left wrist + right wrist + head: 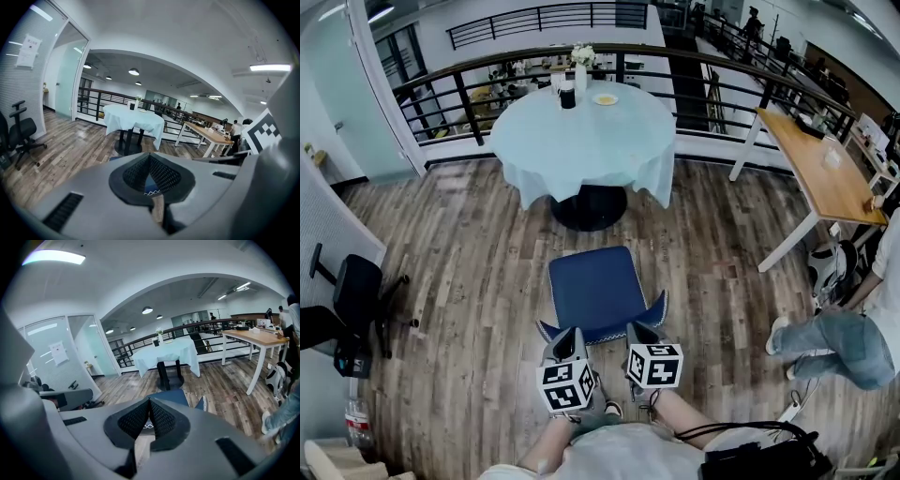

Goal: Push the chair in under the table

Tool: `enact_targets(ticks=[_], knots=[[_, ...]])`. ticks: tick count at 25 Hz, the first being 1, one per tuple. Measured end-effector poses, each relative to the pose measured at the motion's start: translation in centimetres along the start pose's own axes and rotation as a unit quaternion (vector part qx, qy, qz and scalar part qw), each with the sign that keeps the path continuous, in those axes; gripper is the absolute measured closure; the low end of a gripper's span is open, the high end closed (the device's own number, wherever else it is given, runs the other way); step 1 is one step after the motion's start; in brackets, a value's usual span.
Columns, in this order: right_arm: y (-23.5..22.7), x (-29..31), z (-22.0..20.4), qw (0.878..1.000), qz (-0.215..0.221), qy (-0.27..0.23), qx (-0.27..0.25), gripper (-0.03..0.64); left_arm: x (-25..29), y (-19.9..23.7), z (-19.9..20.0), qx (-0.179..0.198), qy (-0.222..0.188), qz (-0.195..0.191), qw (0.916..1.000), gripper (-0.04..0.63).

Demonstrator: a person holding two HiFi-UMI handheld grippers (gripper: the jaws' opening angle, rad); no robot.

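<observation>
Nearest the lens, the left gripper (573, 336) and the right gripper (637, 330) pointed forward side by side. Each had its jaws pressed together with nothing held between them. Their tips lay at the near top edge of the chair (592, 289); whether they actually touched it could not be told.

The wooden floor (469, 244) spread across the room. On it stood the round bench (581, 131), draped in a pale cloth (649, 178) over a black pedestal base.

The chair stood on the floor between the person and the round bench, facing it. Its front edge was near the base, but its seat was short of the cloth's hem and not under the top. The chair had a plain blue seat, squarish with rounded corners. Its low blue backrest (659, 307) was trimmed with white zigzag stitching.

On the bench's far side were a white vase (580, 75) of flowers, a dark cup (567, 97) and a small plate (605, 98).
</observation>
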State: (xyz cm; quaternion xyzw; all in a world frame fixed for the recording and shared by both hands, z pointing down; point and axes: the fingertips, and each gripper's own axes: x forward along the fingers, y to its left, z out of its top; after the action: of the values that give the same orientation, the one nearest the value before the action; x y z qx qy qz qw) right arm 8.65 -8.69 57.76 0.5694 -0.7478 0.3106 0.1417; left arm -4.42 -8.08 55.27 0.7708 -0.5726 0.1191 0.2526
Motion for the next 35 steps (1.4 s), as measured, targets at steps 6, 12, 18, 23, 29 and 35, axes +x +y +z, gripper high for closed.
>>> enact_targets(ticks=[6,12,18,23,29,35], knots=[[1.5,1.6,0.9,1.0,0.01,0.008,-0.006,0.6,1.5,1.3,1.1,-0.005,0.007,-0.001,1.0,0.592],[1.7,3.4,2.6,1.0,0.005,0.001,-0.008,0.6,3.4,2.3,2.9,-0.008,0.0,-0.009,0.9999,0.592],[2.3,5.6,4.5,1.0,-0.004,-0.002,-0.01,0.6,5.4,2.7,4.9,0.002,-0.001,-0.031,0.9995,0.592],[3.4,6.6,6.1,1.0,-0.008,-0.011,-0.012,0.6,6.3,3.0,5.9,0.005,-0.005,-0.048,0.9988,0.592],[4.0,7.4,5.9,1.0,0.0,0.001,-0.013,0.6,6.9,3.4,4.8,-0.003,0.019,-0.047,0.9987,0.592],[4.8,8.0,5.7,0.999,0.024,0.014,-0.021,0.601,6.9,3.2,4.7,-0.008,0.026,-0.055,0.9981,0.592]])
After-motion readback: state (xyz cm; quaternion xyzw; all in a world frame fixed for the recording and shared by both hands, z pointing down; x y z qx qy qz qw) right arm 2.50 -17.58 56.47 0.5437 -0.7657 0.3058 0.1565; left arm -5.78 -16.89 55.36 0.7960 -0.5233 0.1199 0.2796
